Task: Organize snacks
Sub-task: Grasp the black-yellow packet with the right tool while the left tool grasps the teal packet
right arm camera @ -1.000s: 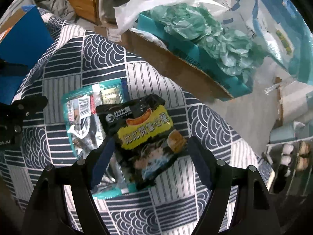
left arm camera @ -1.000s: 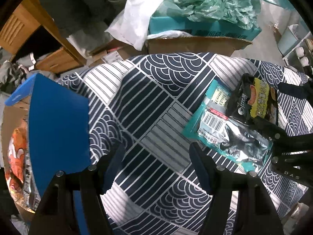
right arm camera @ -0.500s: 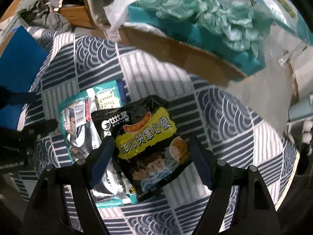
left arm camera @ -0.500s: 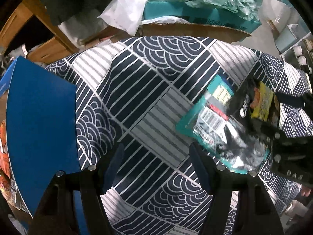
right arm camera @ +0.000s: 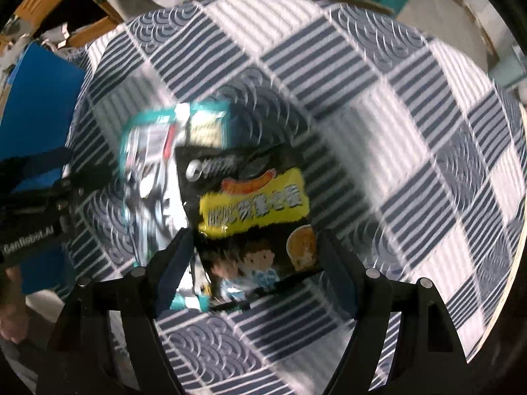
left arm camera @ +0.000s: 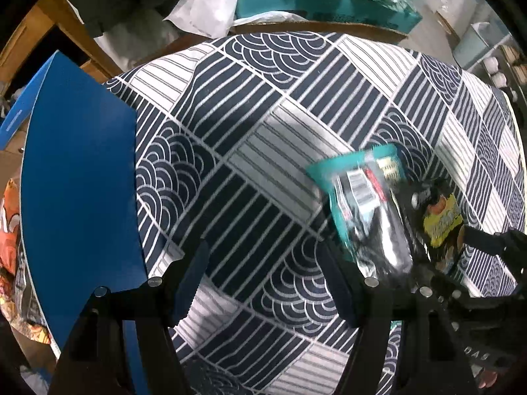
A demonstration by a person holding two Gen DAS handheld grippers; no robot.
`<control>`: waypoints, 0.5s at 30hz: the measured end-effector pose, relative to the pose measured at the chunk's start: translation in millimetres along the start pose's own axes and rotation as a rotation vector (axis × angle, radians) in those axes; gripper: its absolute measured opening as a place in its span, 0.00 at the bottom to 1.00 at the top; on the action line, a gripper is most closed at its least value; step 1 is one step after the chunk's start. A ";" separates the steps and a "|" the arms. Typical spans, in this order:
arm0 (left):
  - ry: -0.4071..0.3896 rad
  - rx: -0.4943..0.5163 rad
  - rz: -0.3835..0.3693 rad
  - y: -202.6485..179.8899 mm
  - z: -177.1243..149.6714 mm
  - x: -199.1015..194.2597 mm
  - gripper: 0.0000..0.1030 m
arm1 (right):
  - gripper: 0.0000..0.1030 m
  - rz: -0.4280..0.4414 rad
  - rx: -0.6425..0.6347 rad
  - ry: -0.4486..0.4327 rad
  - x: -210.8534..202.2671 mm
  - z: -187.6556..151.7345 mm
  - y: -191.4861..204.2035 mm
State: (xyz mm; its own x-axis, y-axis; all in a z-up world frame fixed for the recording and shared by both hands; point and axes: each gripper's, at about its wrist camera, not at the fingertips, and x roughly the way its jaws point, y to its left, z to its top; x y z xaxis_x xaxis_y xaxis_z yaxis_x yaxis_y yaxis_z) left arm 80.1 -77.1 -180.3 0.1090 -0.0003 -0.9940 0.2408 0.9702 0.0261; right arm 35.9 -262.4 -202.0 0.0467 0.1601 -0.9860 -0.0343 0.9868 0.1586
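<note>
A black snack packet with a yellow label (right arm camera: 257, 204) lies on the patterned tablecloth (right arm camera: 411, 131), overlapping a teal and silver packet (right arm camera: 154, 151) to its left. My right gripper (right arm camera: 257, 263) points down over the black packet, open, with one finger on each side of its lower half and the pads not pressing. My left gripper (left arm camera: 263, 273) hangs open over bare cloth with nothing between its fingers. The teal packet (left arm camera: 359, 210) and the black packet (left arm camera: 441, 220) lie to its right. A blue box (left arm camera: 79, 181) stands at the left, holding an orange snack bag (left arm camera: 10, 230).
Behind the table sit a cardboard box (left arm camera: 316, 26) with a teal box and green tissue, a white plastic bag (left arm camera: 214, 10) and wooden furniture (left arm camera: 66, 26). The table edge (right arm camera: 513, 197) curves at the right. A hand (right arm camera: 10, 322) holds the left gripper's body (right arm camera: 39, 197).
The right gripper has rolled and come down closer over the black packet. The left gripper has shifted, so the packets now sit lower right in its view. Both jaws are unchanged.
</note>
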 end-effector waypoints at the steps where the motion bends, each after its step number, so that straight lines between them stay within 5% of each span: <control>1: 0.000 0.007 0.001 -0.8 -2.0 -0.7 0.69 | 0.75 0.000 0.000 0.002 0.2 -4.5 0.9; 15: -0.007 0.015 0.003 -7.4 -14.2 -10.8 0.69 | 0.76 -0.012 -0.005 -0.077 8.9 -2.7 -3.1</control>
State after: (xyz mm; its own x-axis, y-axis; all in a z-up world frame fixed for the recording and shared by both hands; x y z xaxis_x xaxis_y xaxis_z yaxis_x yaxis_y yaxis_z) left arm 63.5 -80.9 -171.2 0.1168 0.0007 -0.9932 0.2550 0.9665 0.0306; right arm 33.7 -264.1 -211.5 0.1235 0.1498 -0.9810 -0.0379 0.9885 0.1462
